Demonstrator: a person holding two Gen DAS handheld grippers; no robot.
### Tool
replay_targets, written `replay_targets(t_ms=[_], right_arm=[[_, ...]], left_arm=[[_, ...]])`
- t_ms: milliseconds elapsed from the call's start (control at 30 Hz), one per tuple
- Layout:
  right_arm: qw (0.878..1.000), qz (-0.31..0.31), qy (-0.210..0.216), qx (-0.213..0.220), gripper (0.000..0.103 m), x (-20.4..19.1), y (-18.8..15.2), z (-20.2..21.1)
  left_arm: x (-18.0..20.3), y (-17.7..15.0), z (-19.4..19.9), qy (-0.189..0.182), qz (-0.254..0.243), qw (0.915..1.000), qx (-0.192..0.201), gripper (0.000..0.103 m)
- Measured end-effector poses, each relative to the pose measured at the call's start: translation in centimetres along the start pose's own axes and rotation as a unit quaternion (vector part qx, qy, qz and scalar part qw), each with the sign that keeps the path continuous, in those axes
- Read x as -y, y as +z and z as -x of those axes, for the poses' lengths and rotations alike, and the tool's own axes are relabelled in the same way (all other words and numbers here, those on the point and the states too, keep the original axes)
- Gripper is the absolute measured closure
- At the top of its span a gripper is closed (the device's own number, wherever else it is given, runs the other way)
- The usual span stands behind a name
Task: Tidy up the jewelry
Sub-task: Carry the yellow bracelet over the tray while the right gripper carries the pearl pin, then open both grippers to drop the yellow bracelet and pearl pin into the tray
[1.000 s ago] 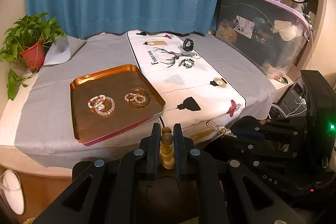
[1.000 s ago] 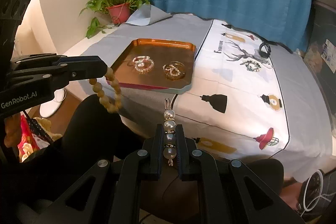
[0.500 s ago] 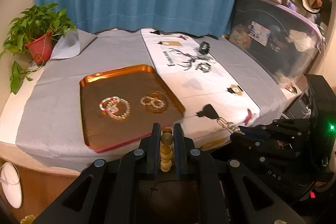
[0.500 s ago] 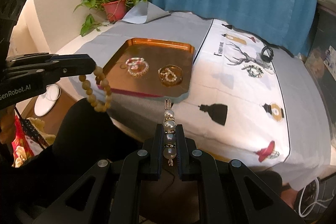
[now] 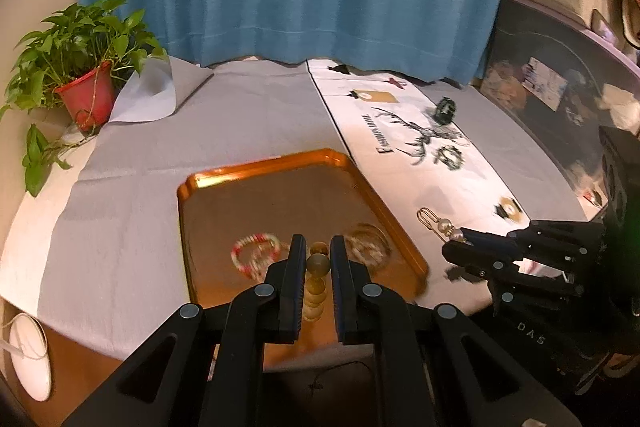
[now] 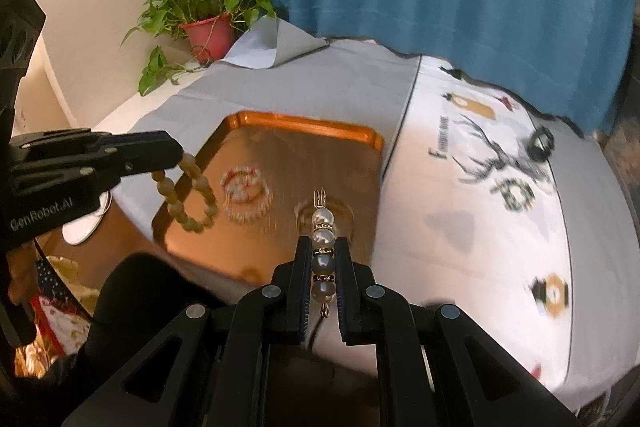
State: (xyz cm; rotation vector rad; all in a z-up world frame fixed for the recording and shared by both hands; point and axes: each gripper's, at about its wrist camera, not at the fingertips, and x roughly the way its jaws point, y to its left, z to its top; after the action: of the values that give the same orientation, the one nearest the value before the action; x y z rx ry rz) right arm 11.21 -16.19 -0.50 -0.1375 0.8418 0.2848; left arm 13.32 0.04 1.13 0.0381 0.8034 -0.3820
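My left gripper point(image 5: 316, 251) is shut on a tan wooden bead bracelet point(image 5: 316, 267), which hangs as a loop over the tray's near left edge in the right wrist view point(image 6: 192, 199). My right gripper point(image 6: 323, 247) is shut on a pearl hairpin point(image 6: 323, 239) with a gold clip, held above the tray's near right part; it also shows in the left wrist view point(image 5: 440, 225). The copper tray point(image 5: 280, 167) holds a pink-and-white bracelet point(image 5: 256, 255) and a small round dish of jewelry point(image 5: 366, 247).
A white printed runner point(image 5: 404, 147) lies right of the tray on the grey cloth, with a black ring point(image 5: 445, 109) and a dark beaded bracelet point(image 5: 450, 157) on it. A potted plant point(image 5: 86, 83) stands far left. A blue curtain hangs behind.
Both grippers have moved forward over the table toward the tray, each keeping its hold. The tray now looks closer and larger in both views.
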Motion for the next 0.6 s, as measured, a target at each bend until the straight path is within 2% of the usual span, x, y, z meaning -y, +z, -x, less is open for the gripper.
replay_targets(t_ms=[200,367,433,467,533,567,600], right_arm=[[1.0,0.004,-0.003,0.0,0.091,0.0,2.8,-4.5],[1.0,0.001,-0.009,-0.011,0.091,0.5,3.5,-7.7],[1.0,-0.003,-0.007,-0.016,0.091,0.8,3.6,-8.6],[1.0,-0.006,-0.008,-0.021,0.09,1.0,3.6,-9.2],[0.999,-0.012,-0.009,-0.037,0.084,1.2,3.6,-9.8],[0.999,-0.015,-0.01,-0.043,0.066,1.4,3.5,-9.9],[0.999,-0.021,-0.011,-0.045,0.041,1.6,3.2,-9.7]], left_arm=[[-1.8,1.8,-3.3,0.014,0.001,0.9999,-0.007,0.093],[-2.8,2.4,-5.9,0.027,0.004,0.9995,-0.017,0.093],[-3.2,2.5,-6.6,0.039,0.01,0.999,-0.018,0.092],[-3.5,2.5,-6.9,0.044,0.015,0.9988,-0.017,0.088],[-3.9,2.5,-7.3,0.056,0.021,0.9979,-0.026,0.049],[-4.0,2.4,-7.2,0.071,0.025,0.9968,-0.029,0.014],[-3.9,2.2,-6.8,0.088,0.026,0.9956,-0.019,0.002]])
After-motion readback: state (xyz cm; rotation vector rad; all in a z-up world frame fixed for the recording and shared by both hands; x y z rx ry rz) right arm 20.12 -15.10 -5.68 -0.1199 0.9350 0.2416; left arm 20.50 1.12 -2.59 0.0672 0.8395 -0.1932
